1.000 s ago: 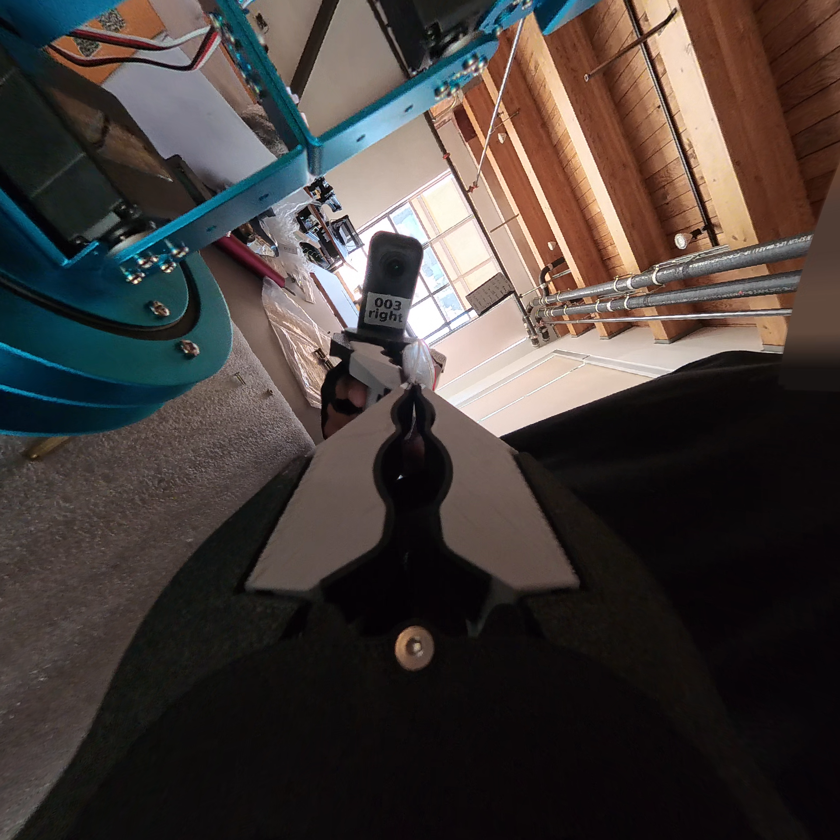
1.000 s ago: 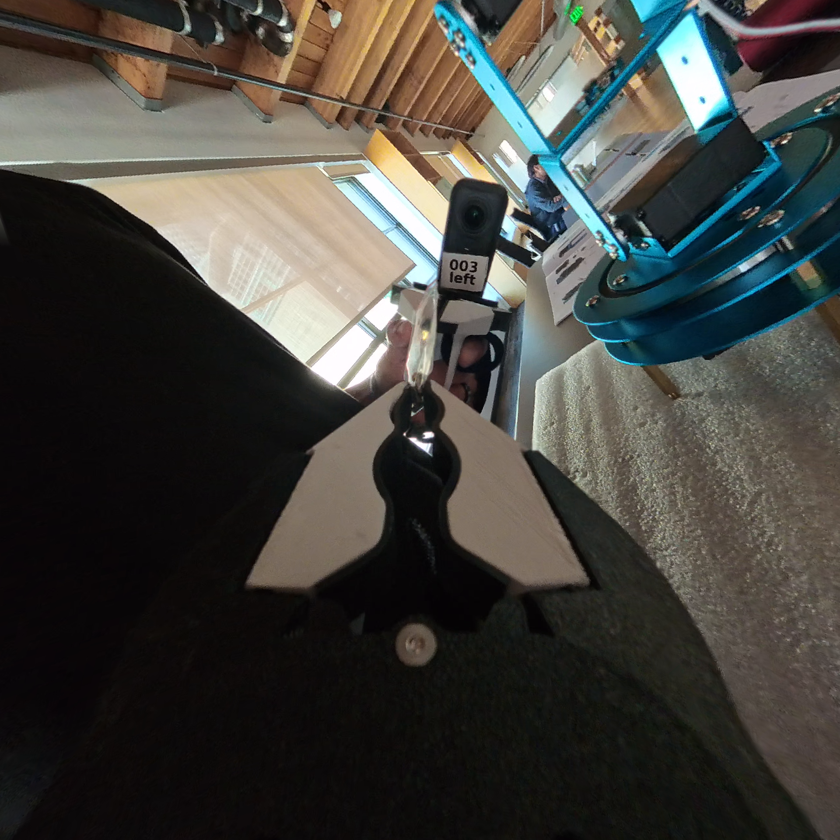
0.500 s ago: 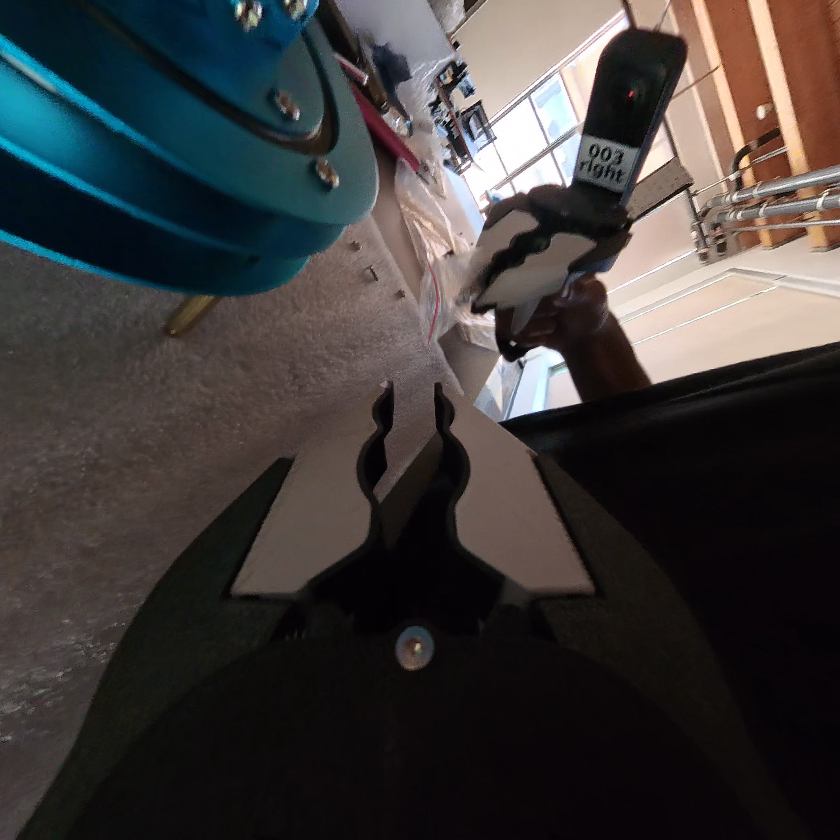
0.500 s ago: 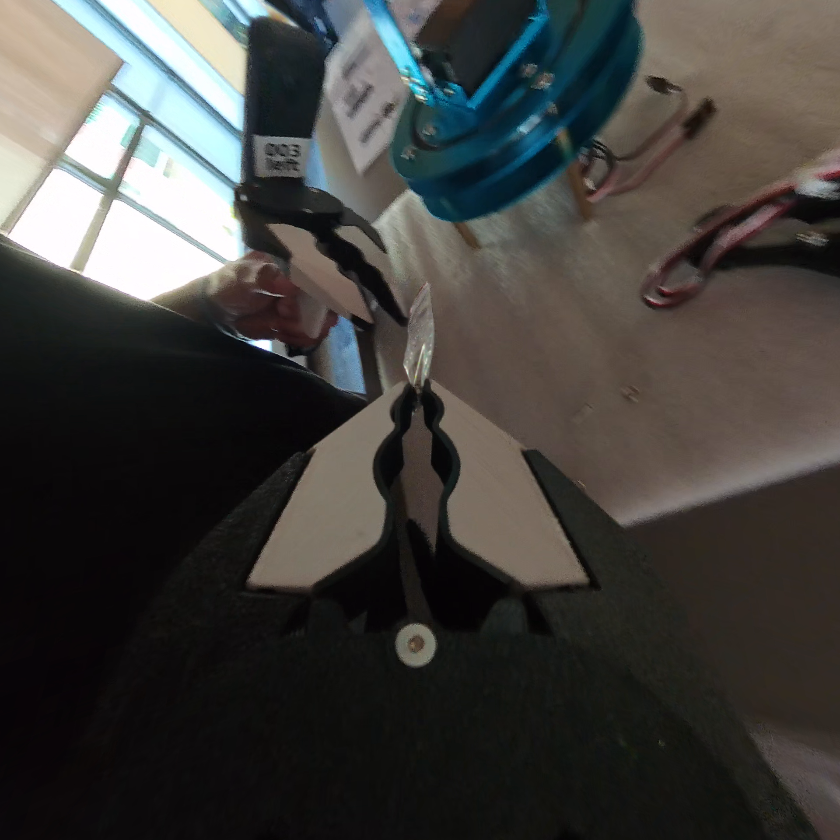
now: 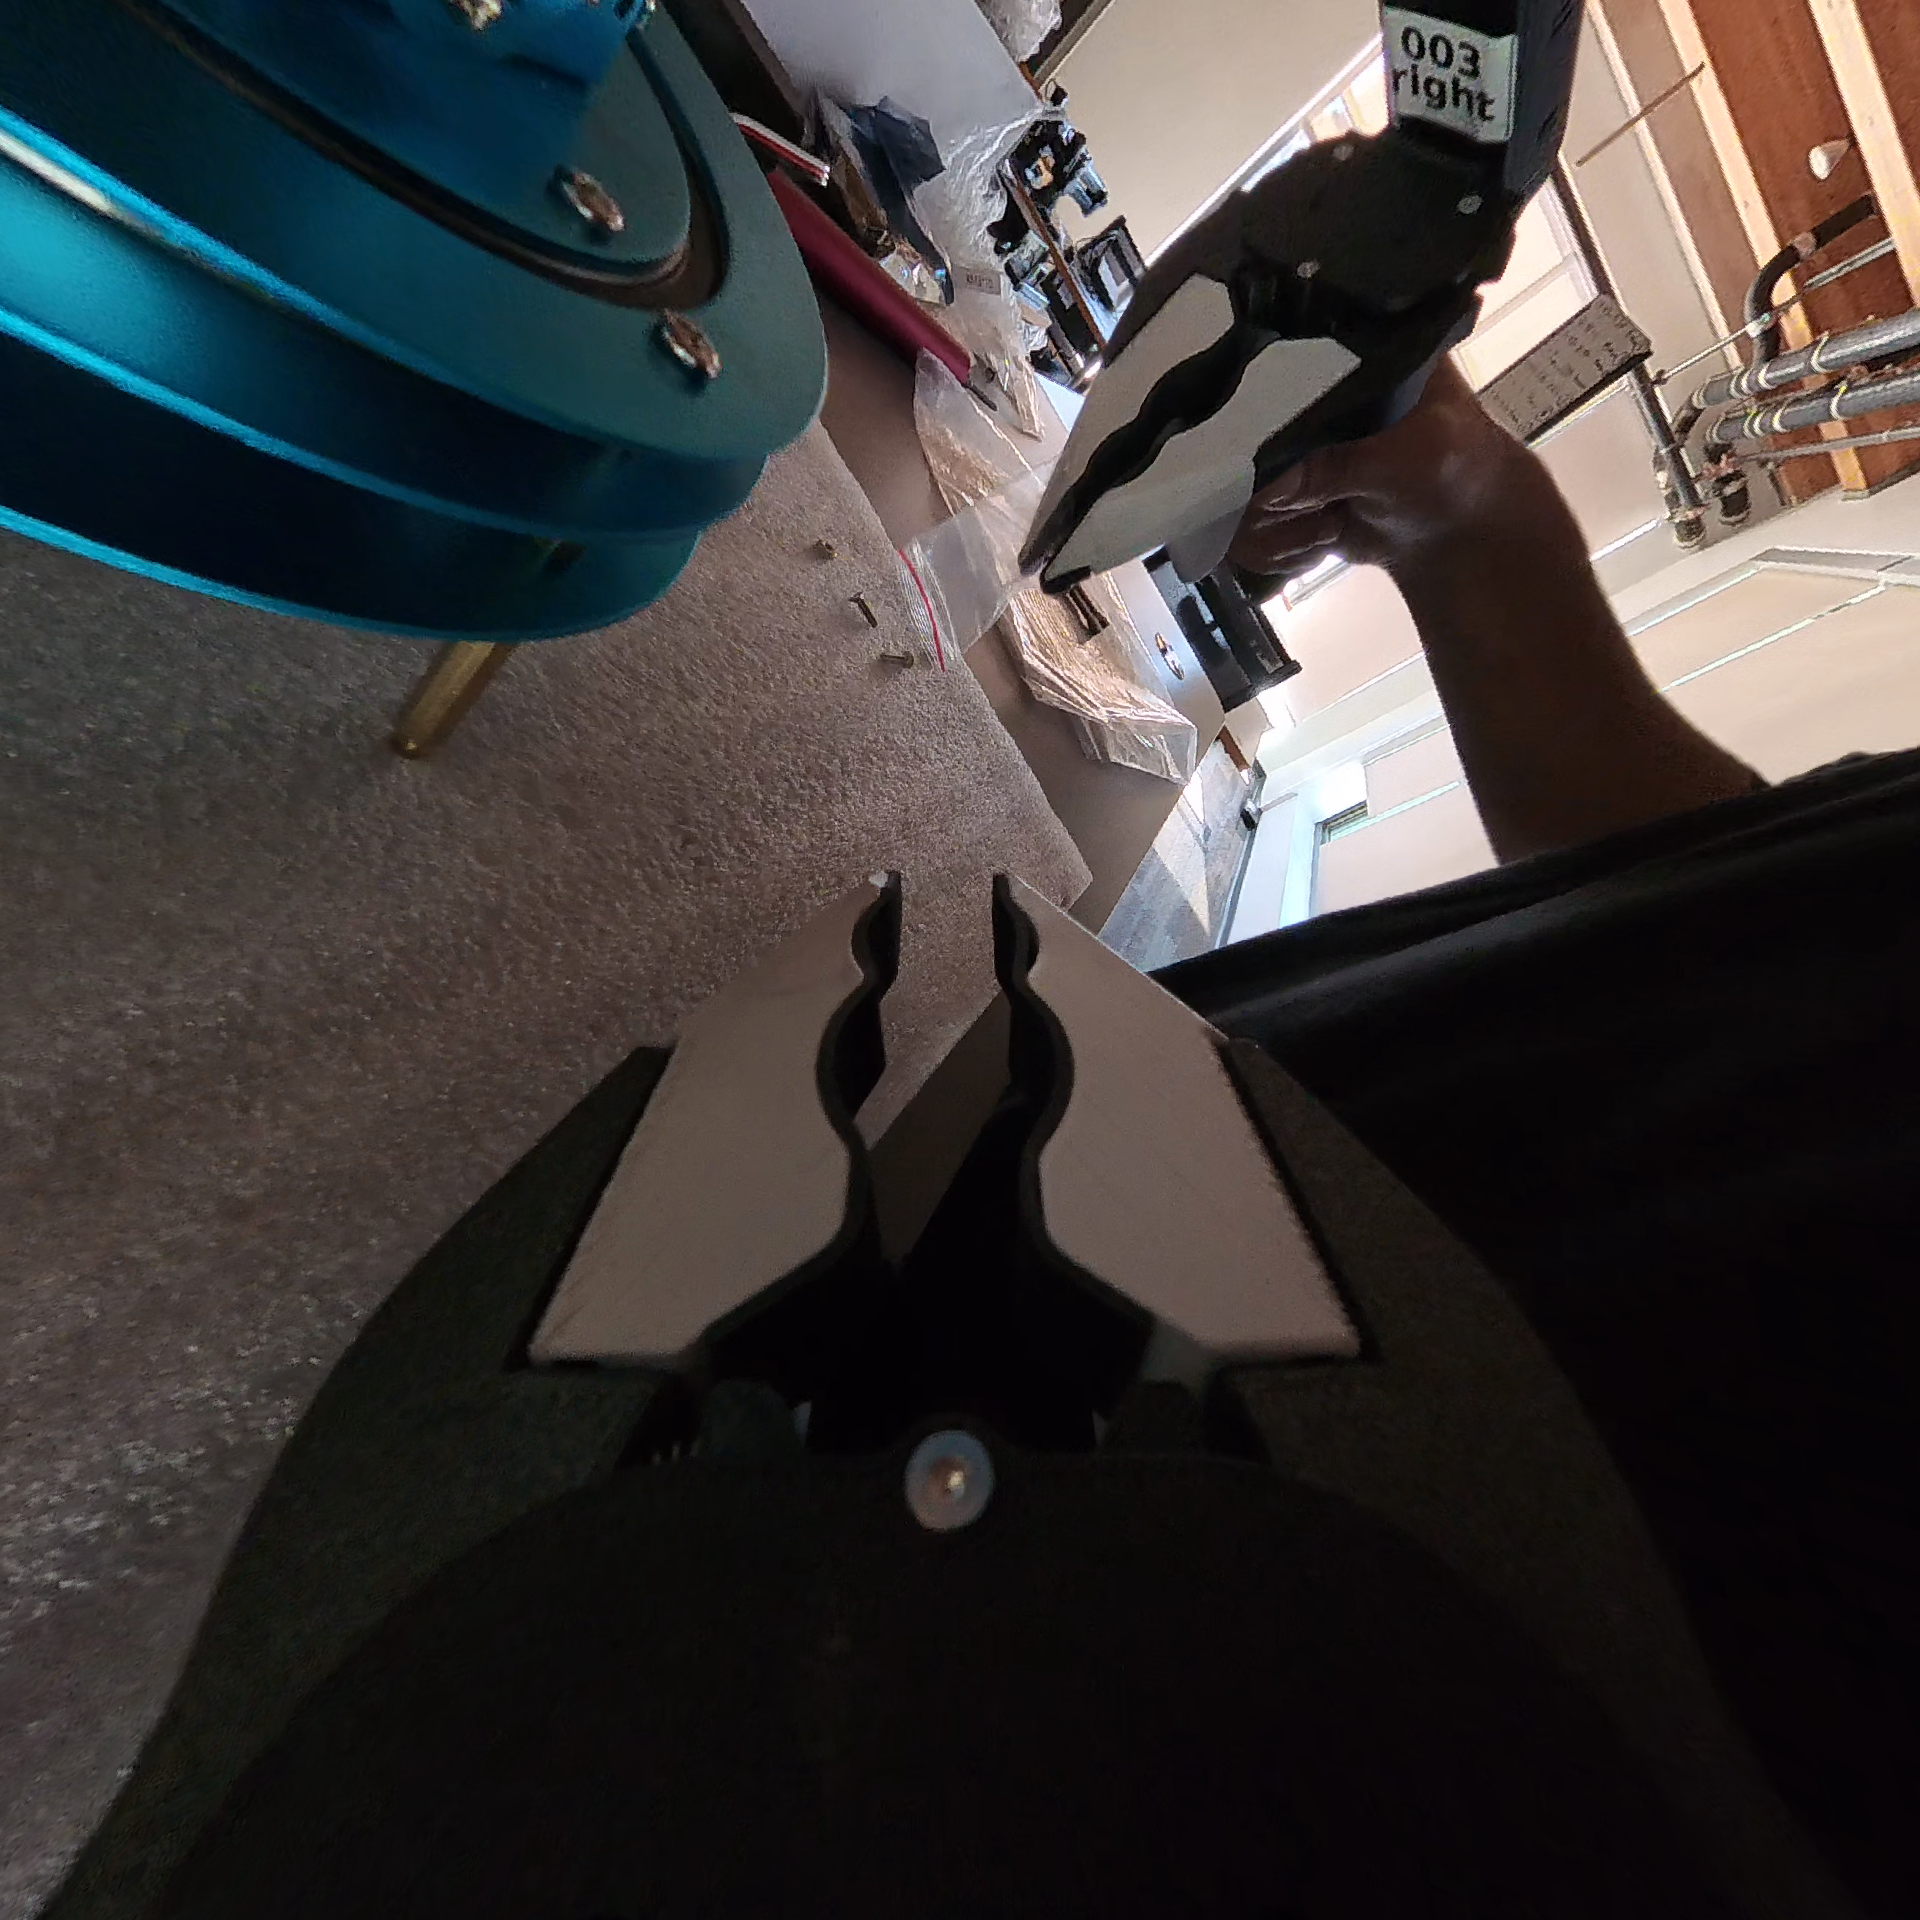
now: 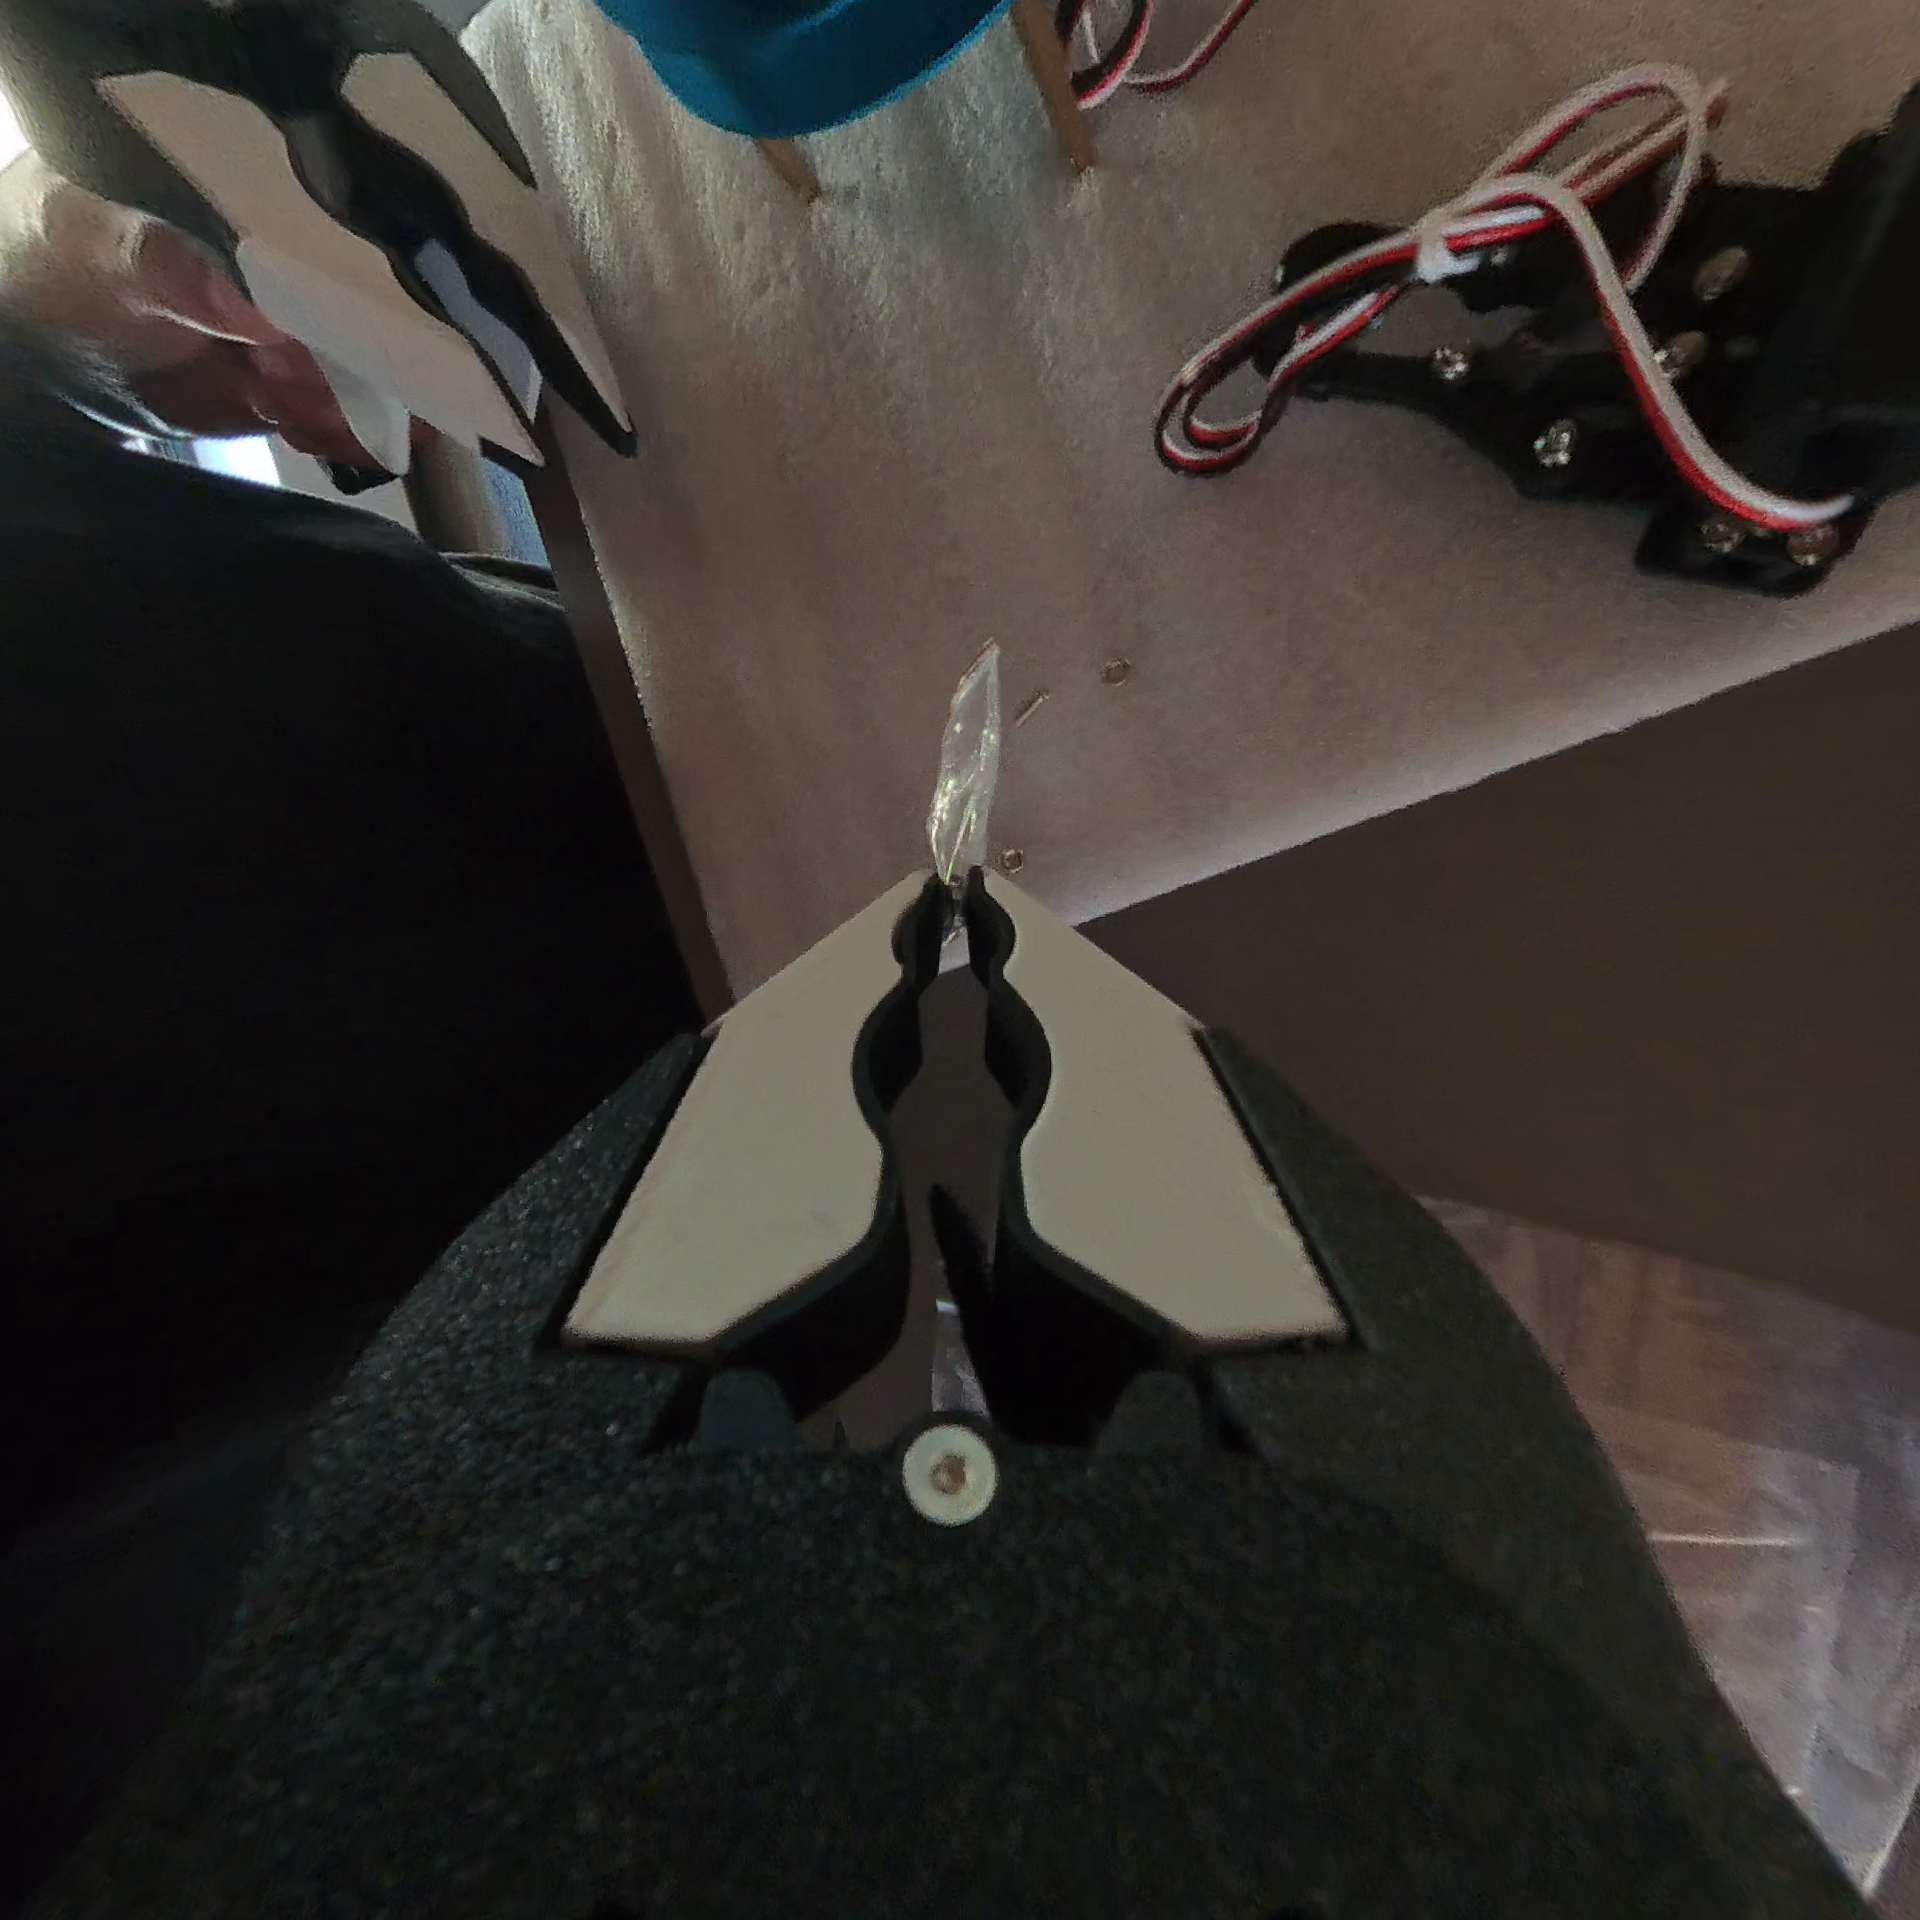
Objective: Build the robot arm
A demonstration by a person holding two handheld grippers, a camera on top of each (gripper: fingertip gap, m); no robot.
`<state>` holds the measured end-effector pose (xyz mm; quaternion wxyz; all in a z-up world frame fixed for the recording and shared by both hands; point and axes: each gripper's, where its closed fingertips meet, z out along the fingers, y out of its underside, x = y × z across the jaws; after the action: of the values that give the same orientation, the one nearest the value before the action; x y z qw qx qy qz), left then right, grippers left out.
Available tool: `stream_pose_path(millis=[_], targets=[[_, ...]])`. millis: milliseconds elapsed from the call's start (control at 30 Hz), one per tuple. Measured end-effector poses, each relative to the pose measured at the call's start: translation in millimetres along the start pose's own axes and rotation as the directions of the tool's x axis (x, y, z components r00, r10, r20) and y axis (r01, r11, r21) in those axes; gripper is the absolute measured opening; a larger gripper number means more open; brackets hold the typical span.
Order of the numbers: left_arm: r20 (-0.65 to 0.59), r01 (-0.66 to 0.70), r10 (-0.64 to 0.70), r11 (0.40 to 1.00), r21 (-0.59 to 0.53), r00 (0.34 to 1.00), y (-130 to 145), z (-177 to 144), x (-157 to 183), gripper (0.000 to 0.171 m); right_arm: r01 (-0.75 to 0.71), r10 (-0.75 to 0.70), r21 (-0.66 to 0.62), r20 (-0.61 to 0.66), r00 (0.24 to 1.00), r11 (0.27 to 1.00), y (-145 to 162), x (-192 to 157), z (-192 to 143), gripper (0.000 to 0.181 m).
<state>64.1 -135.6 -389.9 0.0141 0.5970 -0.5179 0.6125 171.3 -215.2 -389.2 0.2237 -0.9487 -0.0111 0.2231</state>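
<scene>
Grey carpet-like mat (image 5: 416,987) covers the tabletop; a blue round base (image 5: 364,312) stands at ten o'clock. The left hand-held gripper (image 5: 940,894) hangs apart, empty. The right hand-held gripper (image 6: 951,883) is clamped on a small clear plastic bag (image 6: 968,769), loose screws (image 5: 862,608) just beside.

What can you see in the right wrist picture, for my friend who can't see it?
The right gripper is shut on a small clear plastic bag held above a beige carpet. Tiny screws lie nearby, a black bracket with red-and-white wires sits upper right, and the left gripper hangs open, upper left.
</scene>
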Motion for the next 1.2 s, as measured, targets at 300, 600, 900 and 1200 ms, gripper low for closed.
stream_pose_path(millis=[300,600,900,1200], targets=[[0.054,-0.069,0.072,0.996,-0.058,0.996,12,5,-1,0.017,-0.018,0.016,0.078,0.024,1.000,0.997,-8,4,-15,0.003],[0.158,-0.294,0.310,0.949,-0.117,0.937,10,42,15,0.017,-0.316,0.280,0.347,0.151,0.948,0.883,31,23,-40,0.003],[0.298,-0.508,0.613,0.782,-0.360,0.732,-14,93,-10,0.017,-0.460,0.452,0.317,0.105,0.886,0.829,83,63,-30,0.003],[0.177,-0.608,0.780,0.588,-0.533,0.600,-18,100,-21,0.015,-0.386,0.399,0.396,0.054,0.915,0.833,80,66,-50,0.021]])
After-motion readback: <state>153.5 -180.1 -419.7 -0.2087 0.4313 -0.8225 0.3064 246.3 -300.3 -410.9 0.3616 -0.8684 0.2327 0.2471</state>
